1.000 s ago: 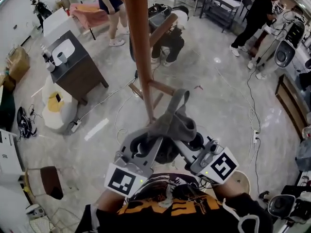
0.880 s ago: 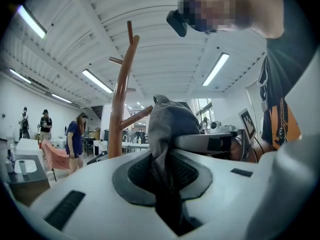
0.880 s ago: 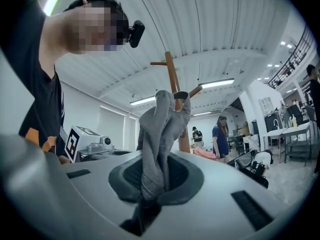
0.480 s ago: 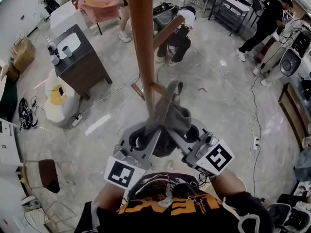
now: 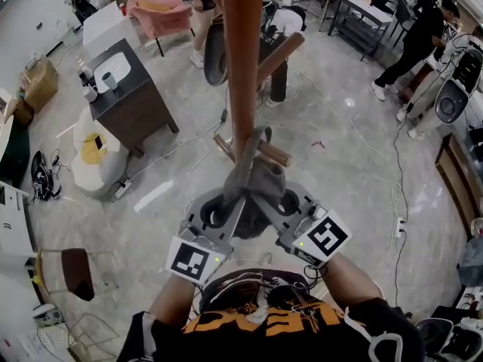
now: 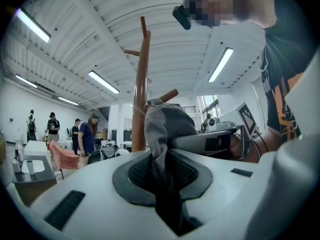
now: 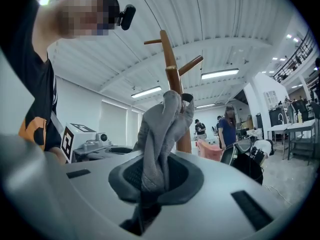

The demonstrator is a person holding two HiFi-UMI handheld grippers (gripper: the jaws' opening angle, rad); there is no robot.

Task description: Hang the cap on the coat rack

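Note:
A crumpled grey cap is held up between both grippers, right in front of the wooden coat rack pole. My left gripper is shut on the cap's left part, and my right gripper is shut on its right part. An angled peg sticks out to the pole's right, higher than the cap. In the left gripper view the cap rises out of the closed jaws with the rack behind. The right gripper view shows the cap pinched in the jaws, with the rack's pole just behind.
A dark cabinet with cups stands on the floor at the left, with a pink chair behind it. A white and yellow seat and cables lie nearby. People stand around the room, and tables are at the back right.
Both grippers and the cap have come closer to the pole; the cap now overlaps it in the head view. Both grips are unchanged.

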